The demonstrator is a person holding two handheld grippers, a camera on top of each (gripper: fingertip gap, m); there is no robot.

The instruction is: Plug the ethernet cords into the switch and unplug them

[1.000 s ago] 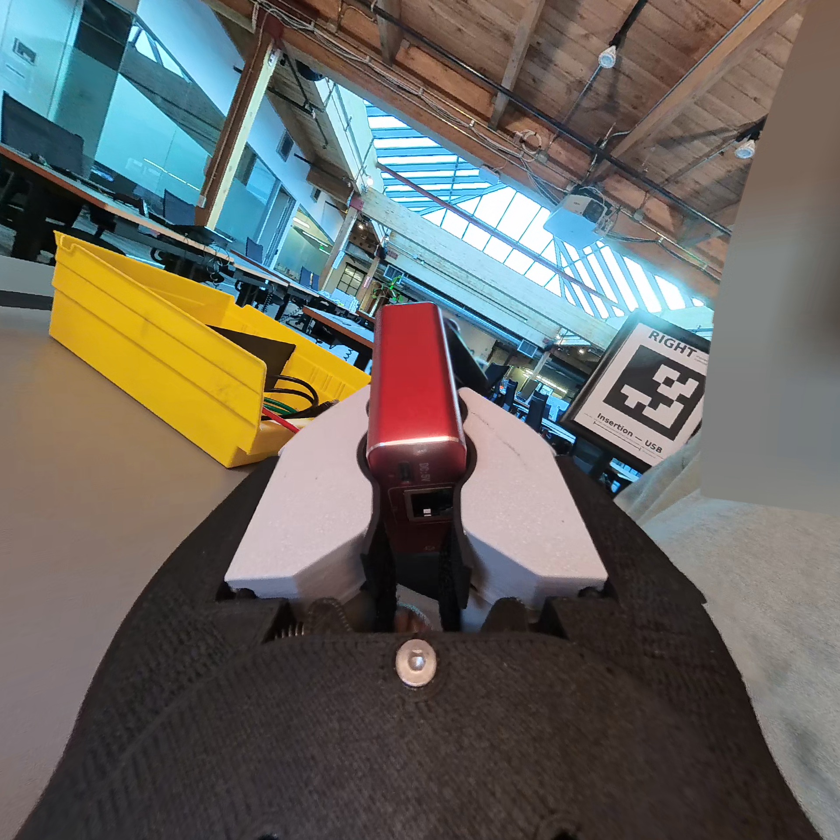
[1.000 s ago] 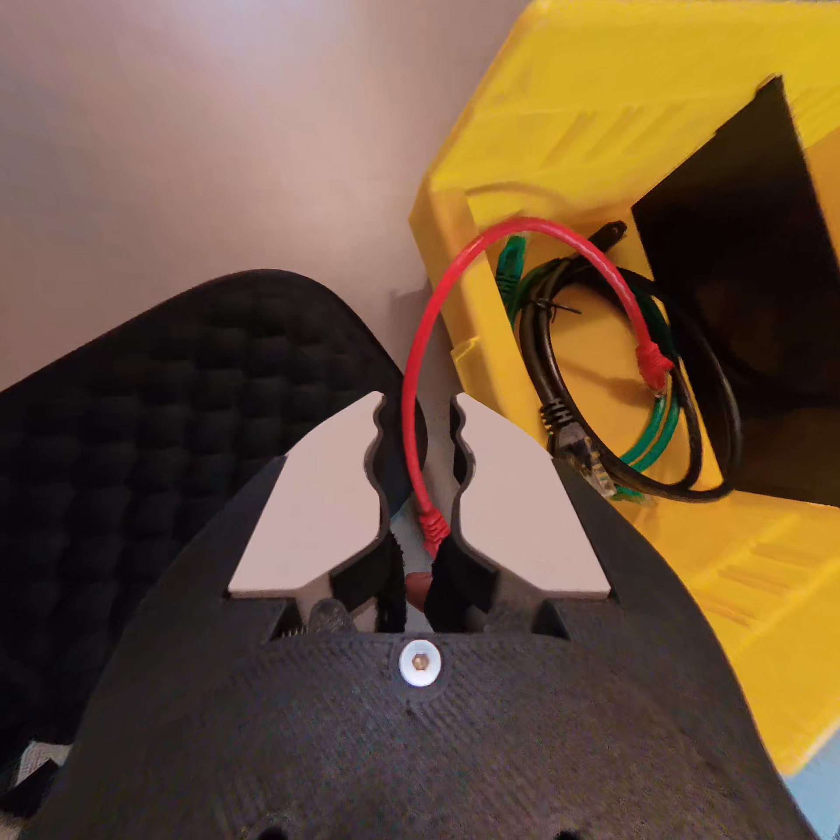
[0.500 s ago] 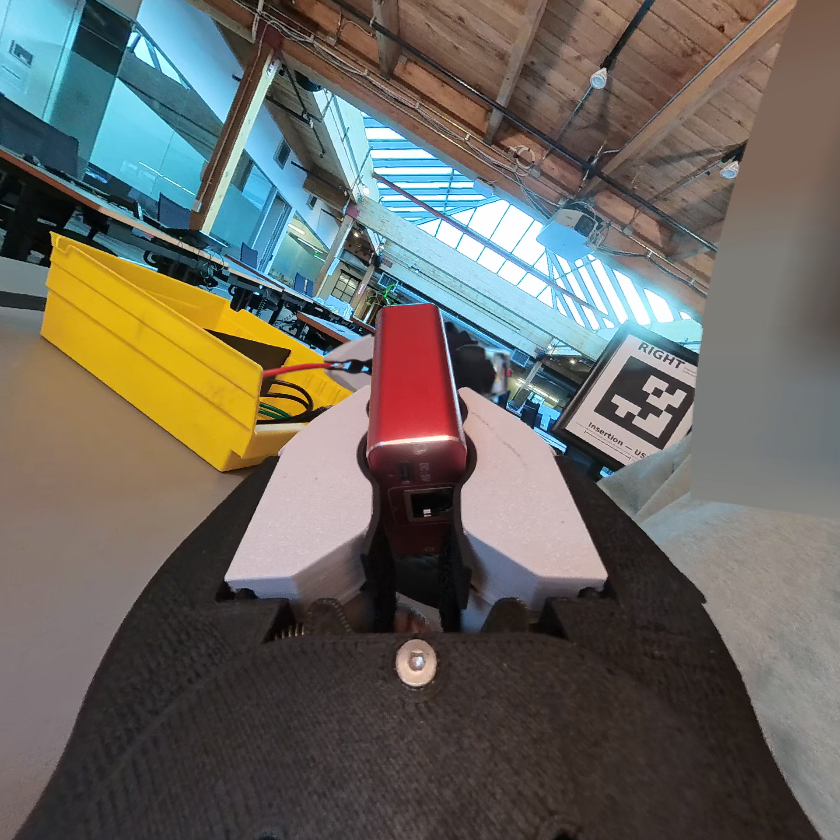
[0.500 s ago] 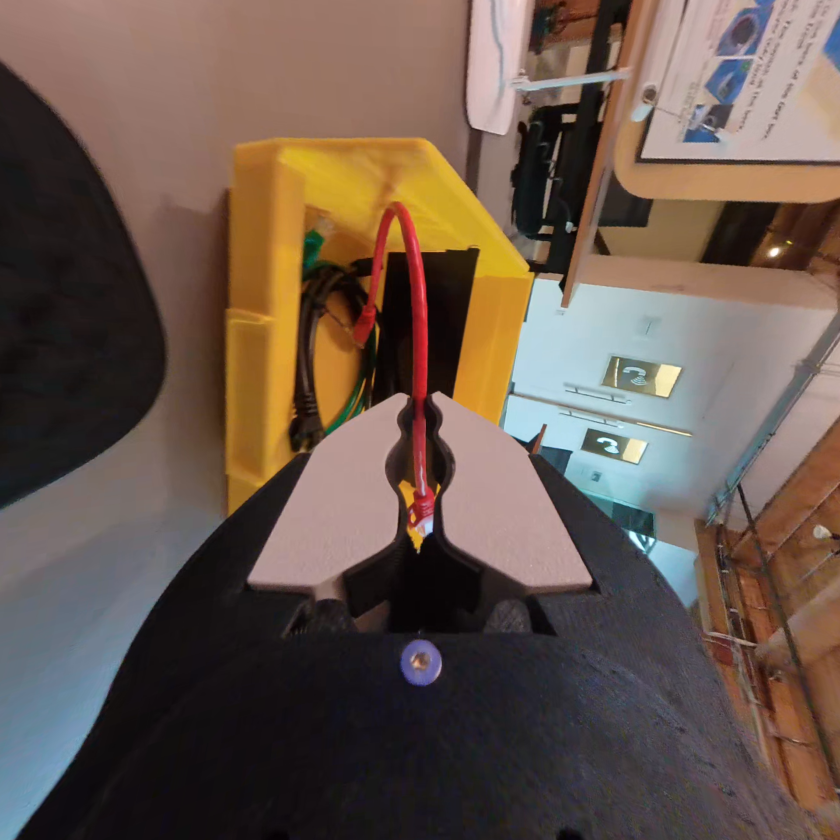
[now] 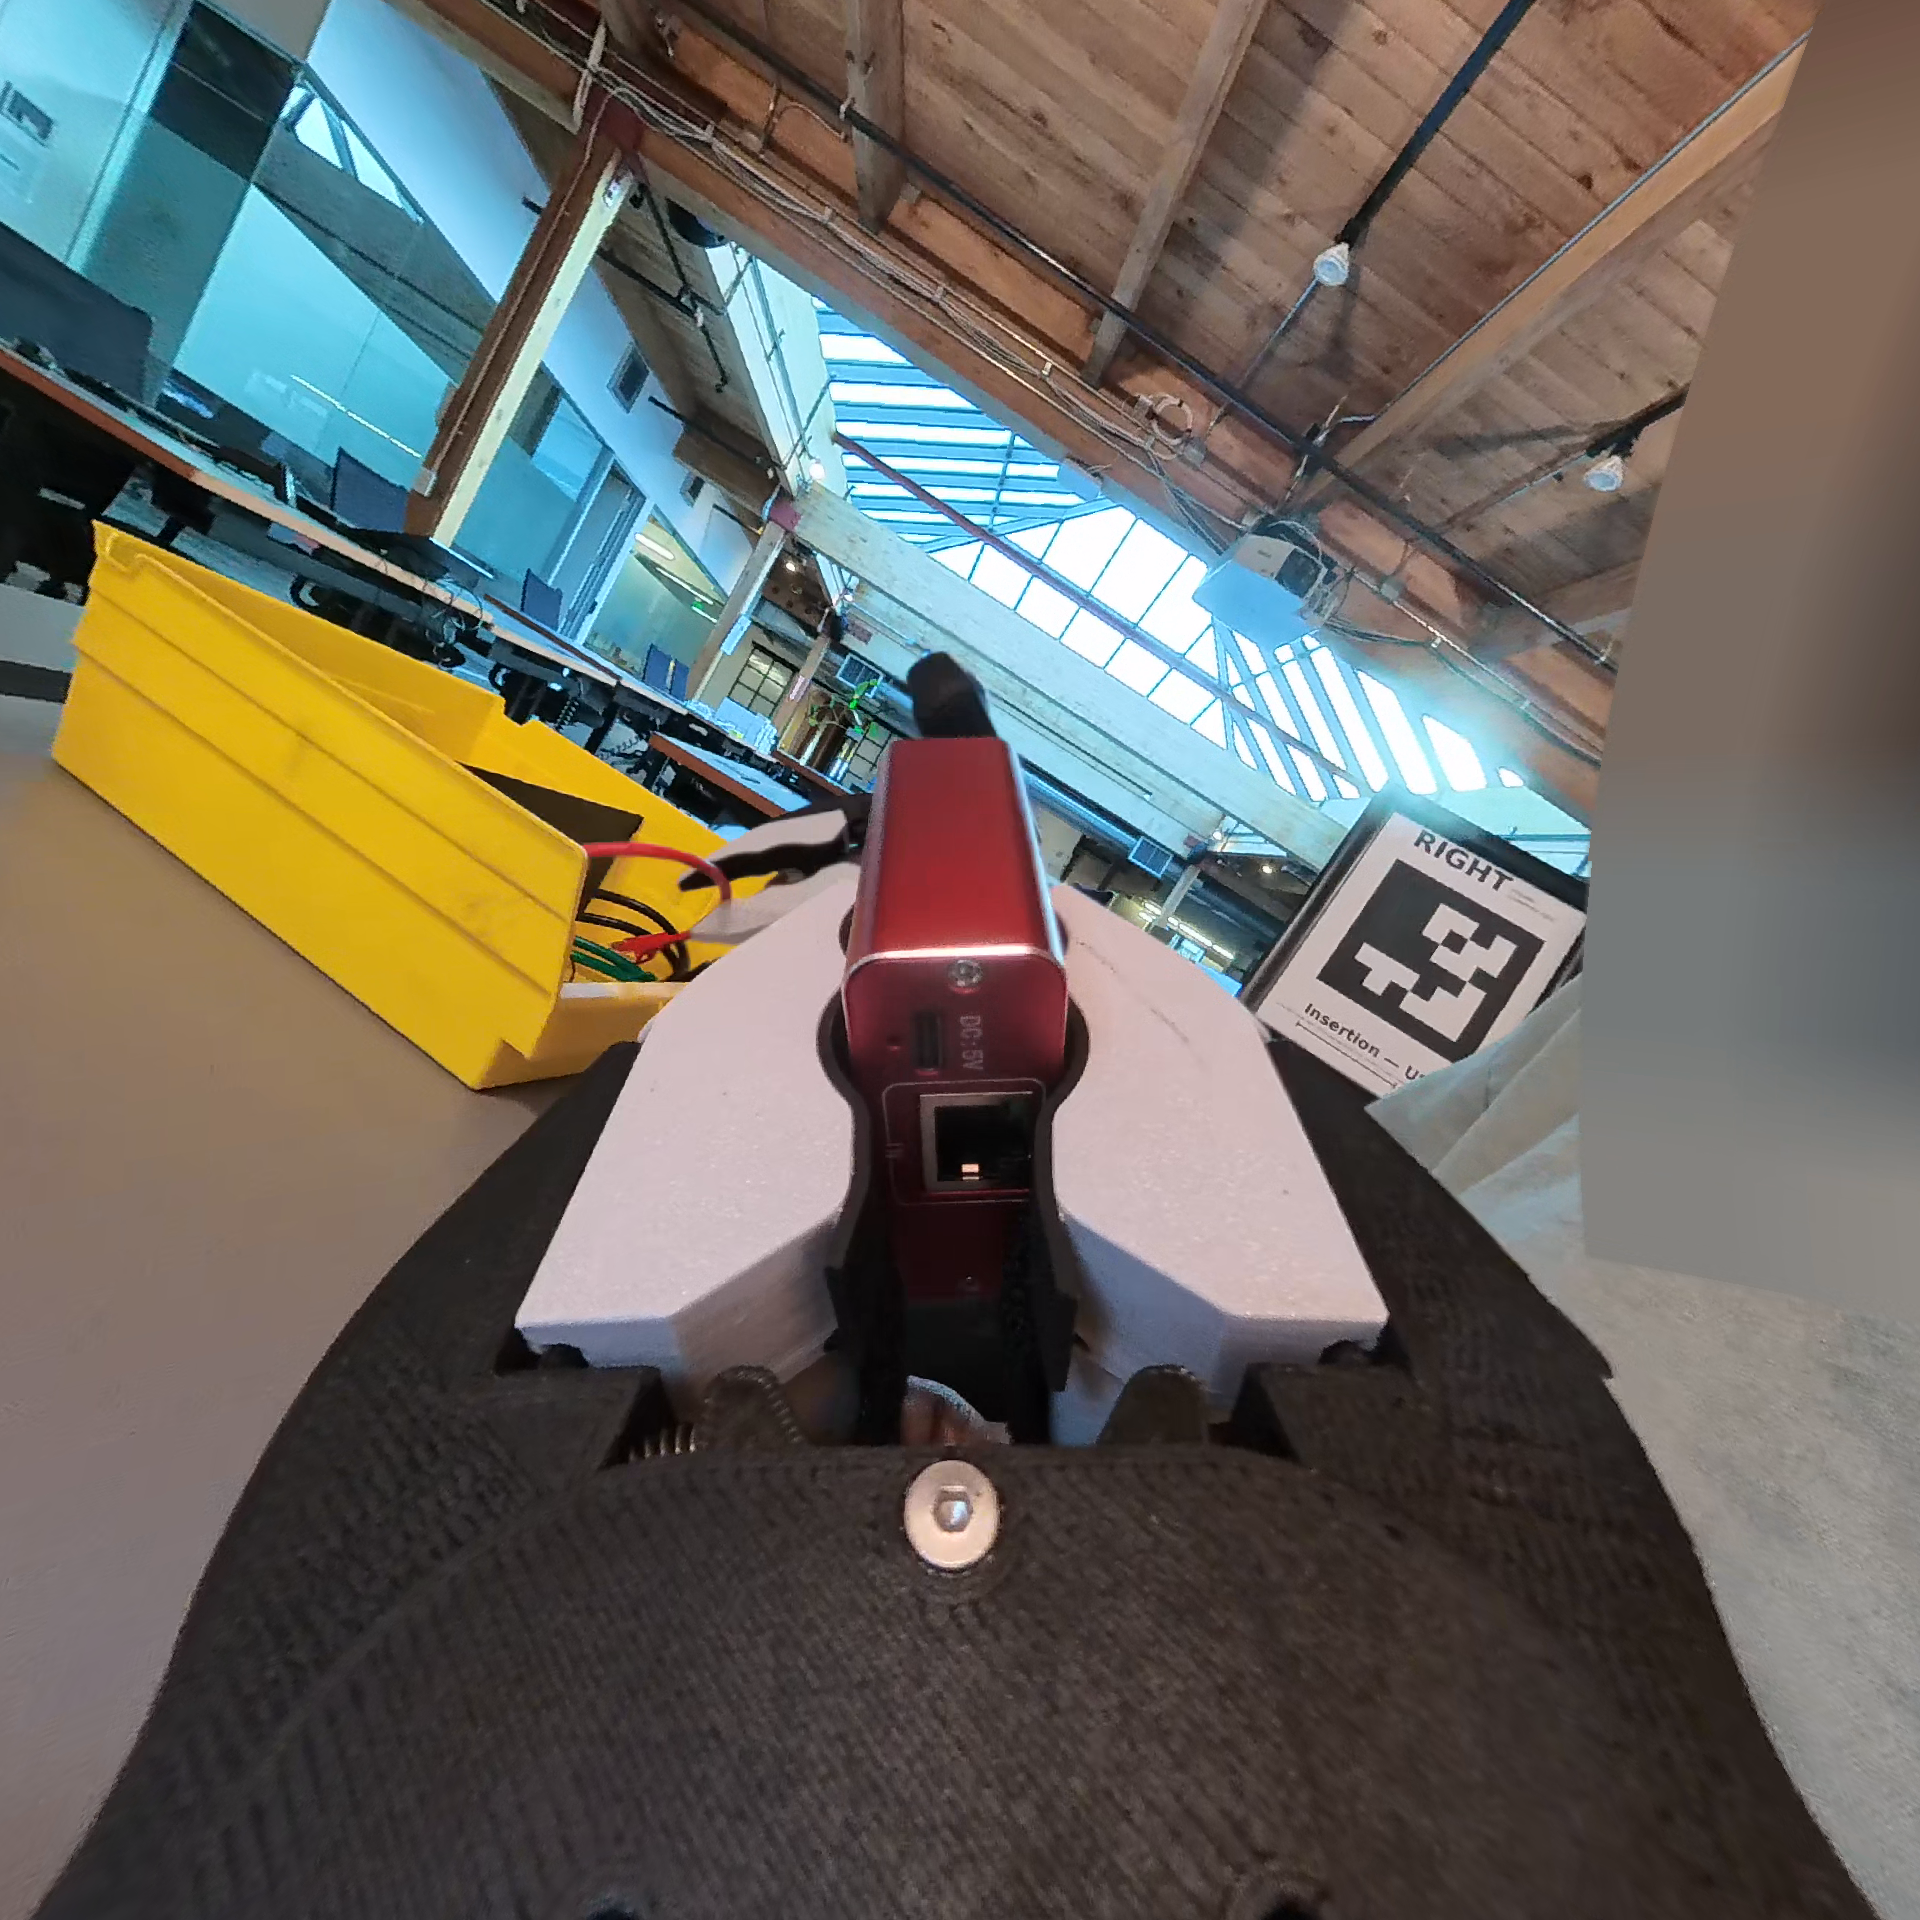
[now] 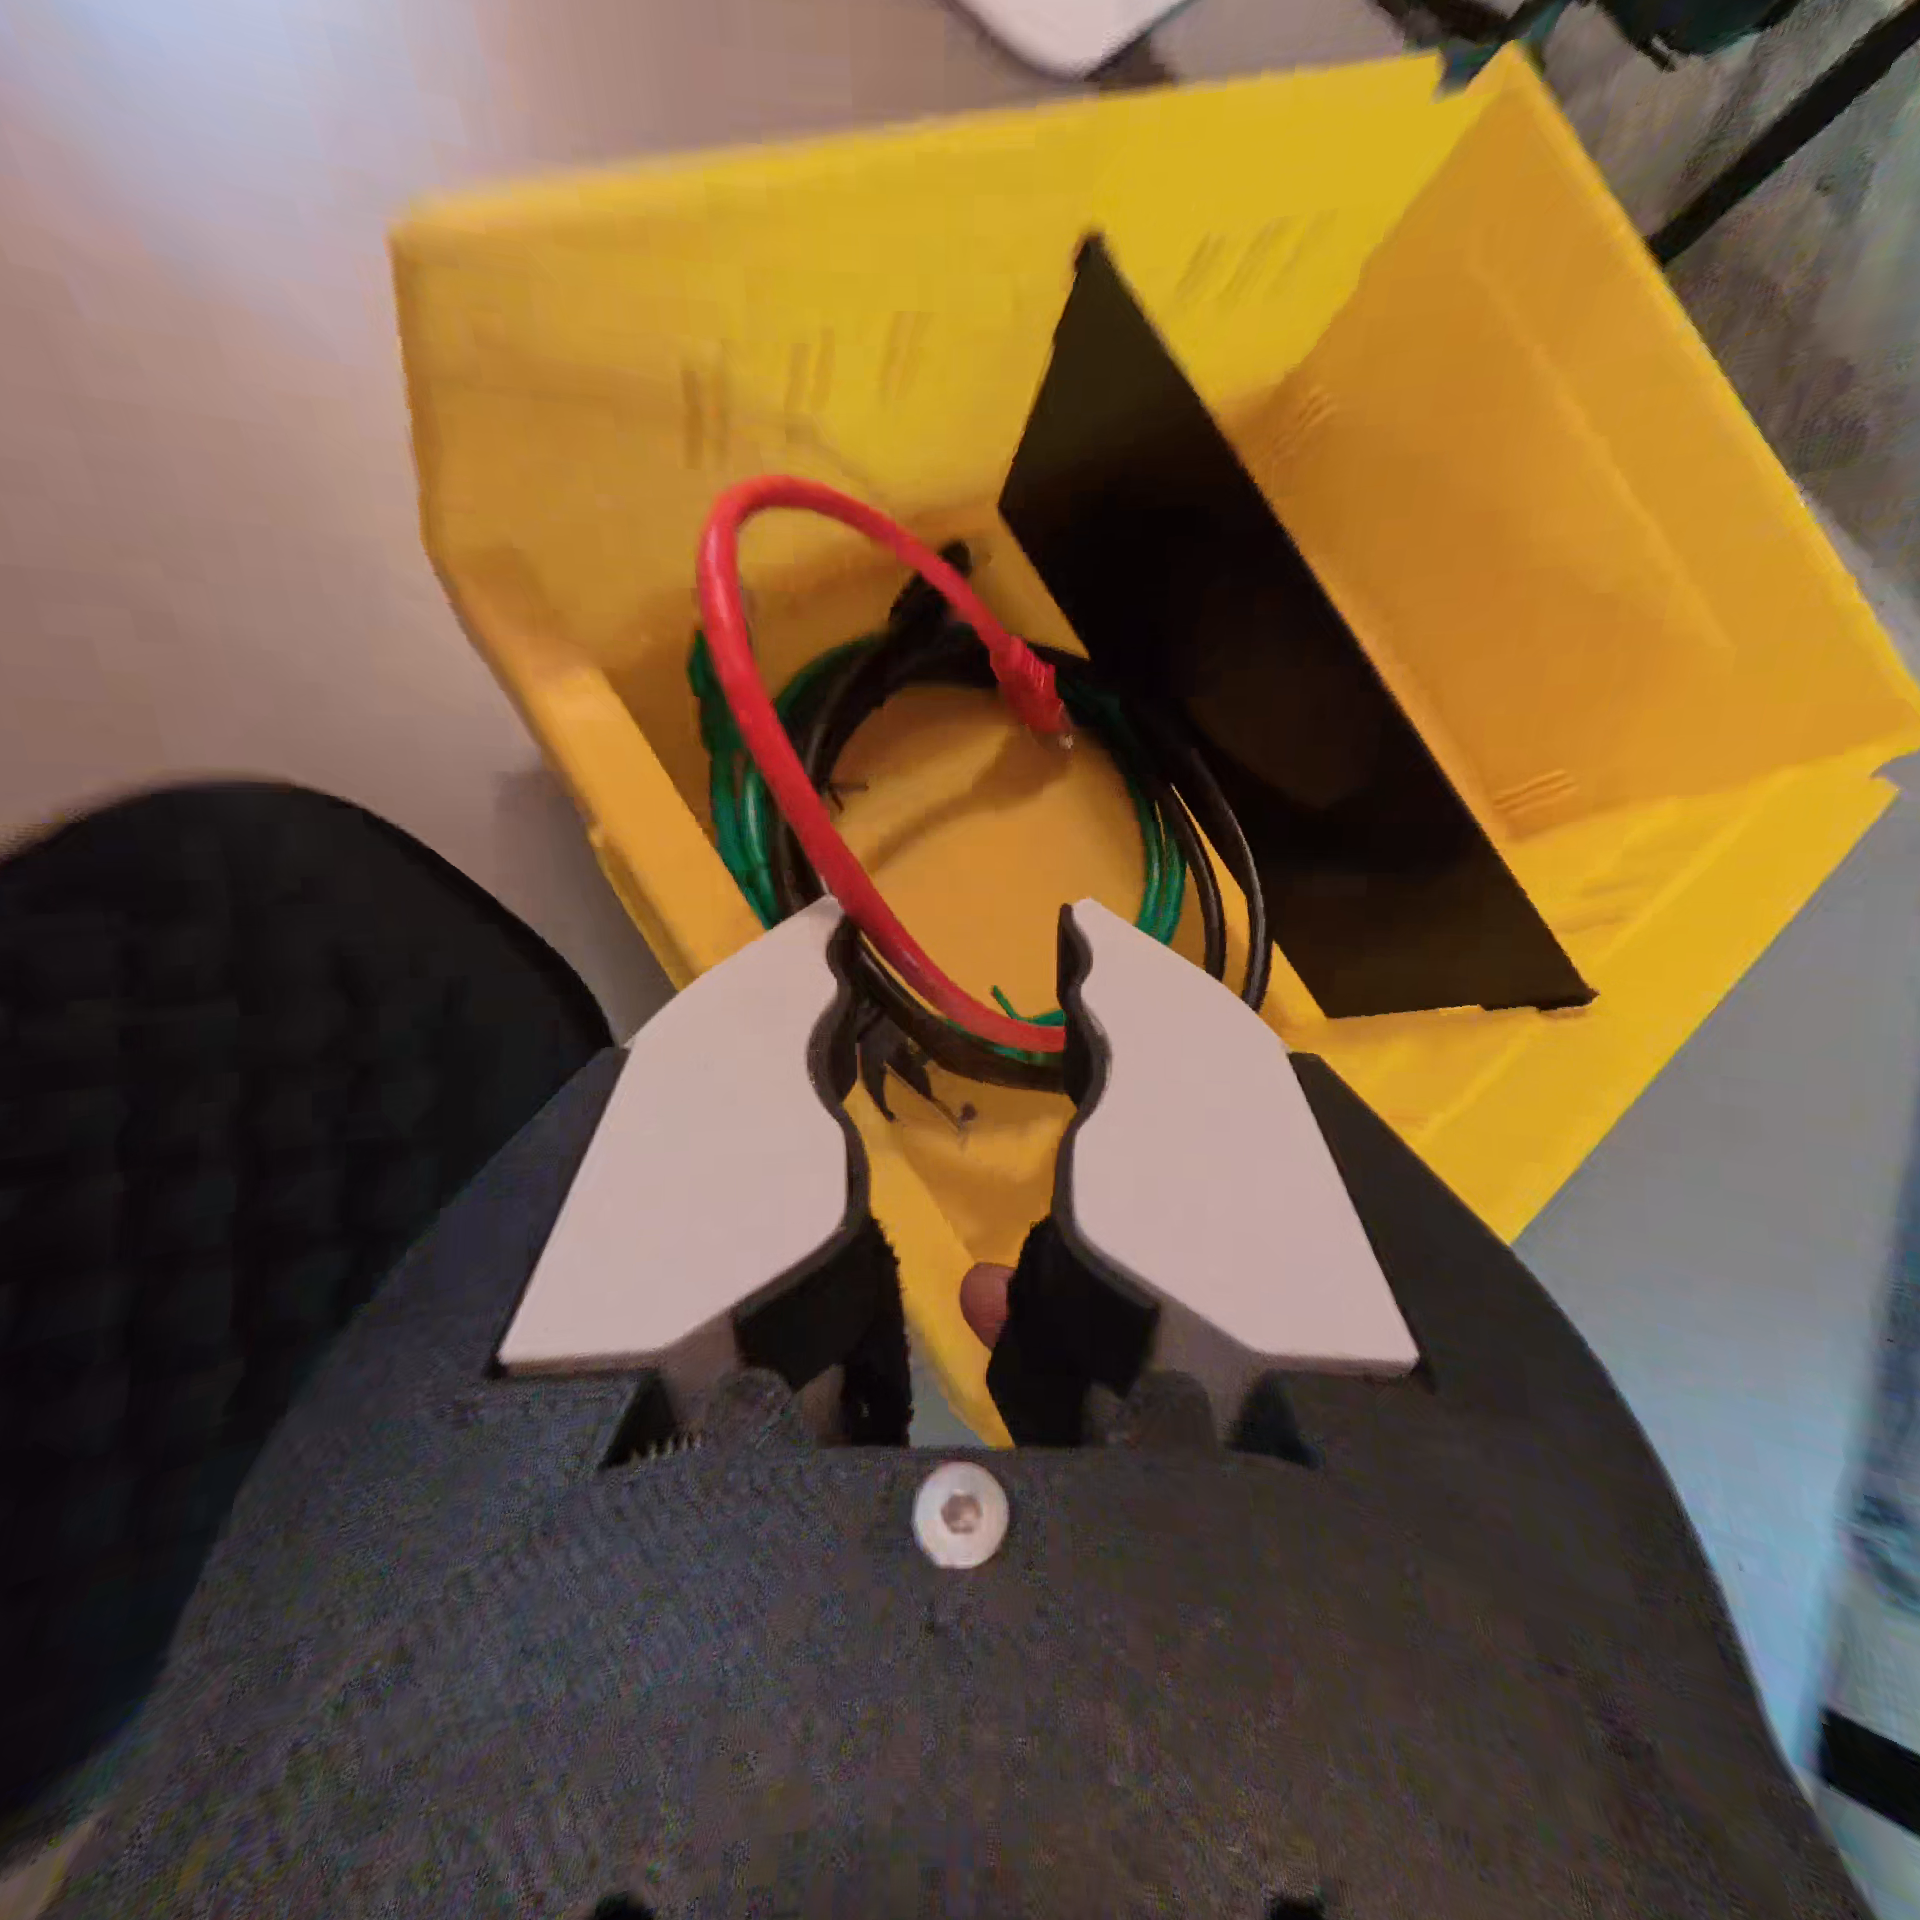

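An open-plan office or lab in a converted industrial loft. The upper part of the left wrist view shows a timber-beamed ceiling (image 5: 1299, 187) with skylights (image 5: 1091, 561); at left are glass partitions (image 5: 260, 312) and rows of desks (image 5: 343, 520) with monitors.

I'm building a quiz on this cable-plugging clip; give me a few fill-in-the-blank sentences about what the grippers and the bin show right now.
1. The left gripper is shut on a ____ switch.
2. The cords lie coiled inside a ____ bin.
3. The right gripper has its jaws ____, over the red cord.
4. A ____ divider stands in the bin.

Missing words: red; yellow; open; black
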